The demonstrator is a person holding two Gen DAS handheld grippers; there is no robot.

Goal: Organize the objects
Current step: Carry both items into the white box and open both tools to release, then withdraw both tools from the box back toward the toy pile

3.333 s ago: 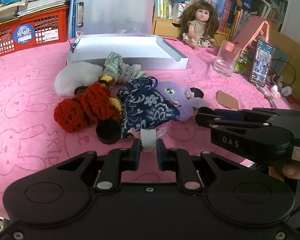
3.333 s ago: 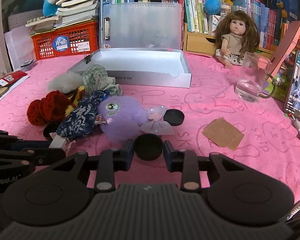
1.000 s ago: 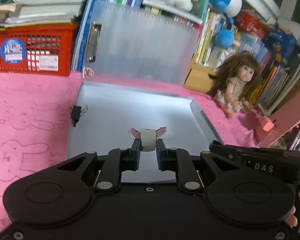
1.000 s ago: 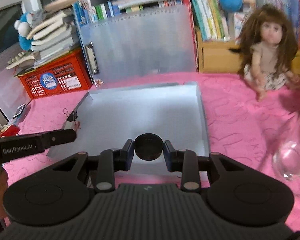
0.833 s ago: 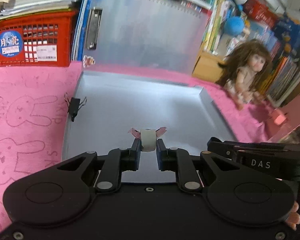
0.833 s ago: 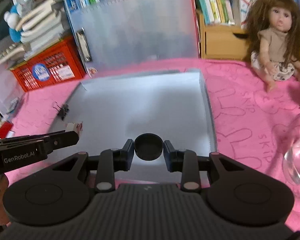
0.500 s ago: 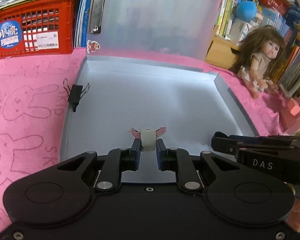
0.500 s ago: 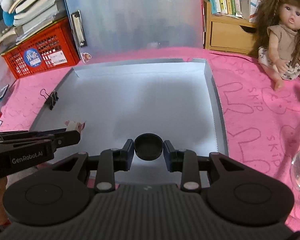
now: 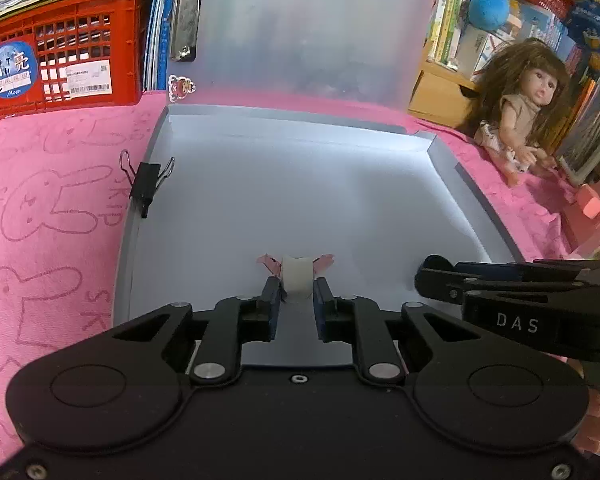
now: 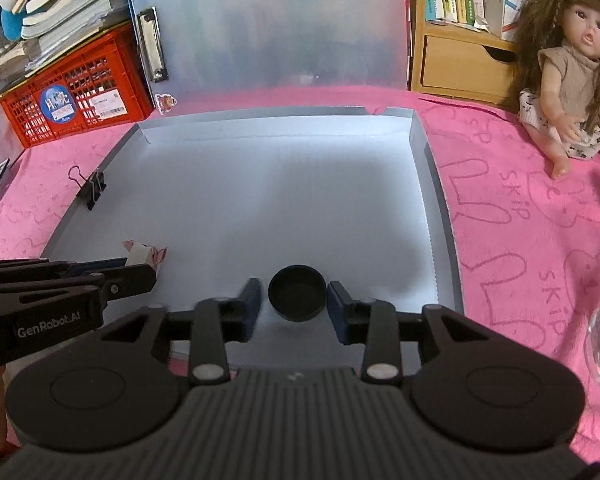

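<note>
pink bunny-print cloth (image 9: 52, 208) covers the table where i work over an open grey file box (image 10: 428, 184), its translucent lid (image 9: 300, 28) upright against a red crate (image 9: 60, 48) and shelves of books. my left hand-held gripper (image 9: 296, 292) is clamped on a small white roll with pink paper ends (image 9: 297, 276), low over the box floor near its front left. my right hand-held gripper (image 10: 297, 300) has just been opening; its fingers (image 10: 250, 300) stand clear on either side of a black round cap (image 10: 297, 292) between them, over the box floor near the front. a black binder clip (image 9: 144, 184) grips the left wall. a long-haired doll (image 10: 568, 68) sits on the cloth to the right.
</note>
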